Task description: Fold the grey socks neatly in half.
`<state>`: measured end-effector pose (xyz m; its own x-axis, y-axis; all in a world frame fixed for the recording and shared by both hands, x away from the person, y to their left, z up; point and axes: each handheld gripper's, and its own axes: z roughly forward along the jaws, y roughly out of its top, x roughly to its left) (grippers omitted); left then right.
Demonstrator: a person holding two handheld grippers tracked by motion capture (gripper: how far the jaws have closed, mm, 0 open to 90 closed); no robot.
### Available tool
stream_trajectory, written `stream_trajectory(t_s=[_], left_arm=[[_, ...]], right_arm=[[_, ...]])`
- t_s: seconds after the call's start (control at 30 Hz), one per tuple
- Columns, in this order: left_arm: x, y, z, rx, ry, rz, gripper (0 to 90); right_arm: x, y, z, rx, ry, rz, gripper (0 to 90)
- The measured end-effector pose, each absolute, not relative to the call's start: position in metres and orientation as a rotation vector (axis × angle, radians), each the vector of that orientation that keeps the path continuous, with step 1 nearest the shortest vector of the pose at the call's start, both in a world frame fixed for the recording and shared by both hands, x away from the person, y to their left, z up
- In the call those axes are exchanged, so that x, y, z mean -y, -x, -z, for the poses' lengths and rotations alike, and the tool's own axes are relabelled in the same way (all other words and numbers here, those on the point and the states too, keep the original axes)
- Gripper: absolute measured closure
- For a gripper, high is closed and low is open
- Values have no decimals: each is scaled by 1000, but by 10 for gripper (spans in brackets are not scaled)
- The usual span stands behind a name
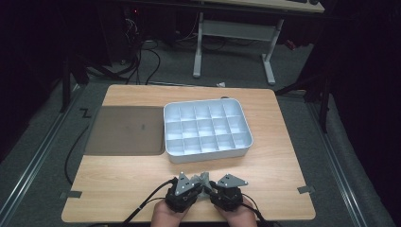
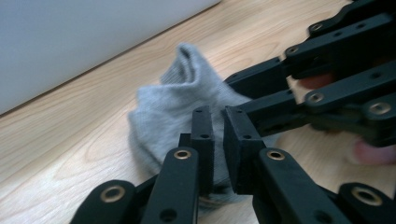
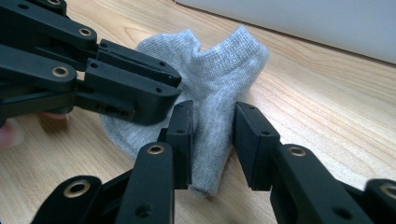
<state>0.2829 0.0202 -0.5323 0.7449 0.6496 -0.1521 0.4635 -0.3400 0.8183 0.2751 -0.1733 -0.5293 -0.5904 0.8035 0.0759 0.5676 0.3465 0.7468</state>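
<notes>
Grey sock bunched on table at 6 o'clock edge, just short of white compartment tray at 12. Left gripper jaws near-closed, pinching sock fabric; right gripper jaws part open around a fold, grip unclear. Early stage by the look: sock gathered between both grippers, not in tray, all compartments bare, lift and placing left.

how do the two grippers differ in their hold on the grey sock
The left gripper has its fingers nearly closed, pinching a thin fold of the grey sock; the right gripper has a wider gap, straddling a thicker fold. In the high view the left sits left of the sock, the right to its right. Both are black and meet at the same sock, near the white compartment tray.
</notes>
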Motion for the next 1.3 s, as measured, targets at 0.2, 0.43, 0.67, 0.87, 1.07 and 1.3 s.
stream_trajectory(t_s=[0.2,0.43,0.67,0.87,1.07,1.3], left_arm=[[-21,-286,533,-867,-2019,-241,877],[-20,-286,533,-864,-2032,-253,900],[-19,-285,533,-861,-2038,-268,900],[-18,-285,533,-857,-2045,-277,900],[-18,-285,533,-857,-2046,-278,900],[-19,-285,533,-860,-2045,-274,900]], right_arm=[[188,-273,518,-2270,-1238,-1177,745],[194,-282,527,-2280,-1299,-1081,900],[188,-284,531,-2331,-1330,-1112,900],[189,-286,533,-2350,-1396,-1192,900],[187,-285,530,-2355,-1402,-1297,900],[184,-279,521,-2317,-1360,-1316,872]])
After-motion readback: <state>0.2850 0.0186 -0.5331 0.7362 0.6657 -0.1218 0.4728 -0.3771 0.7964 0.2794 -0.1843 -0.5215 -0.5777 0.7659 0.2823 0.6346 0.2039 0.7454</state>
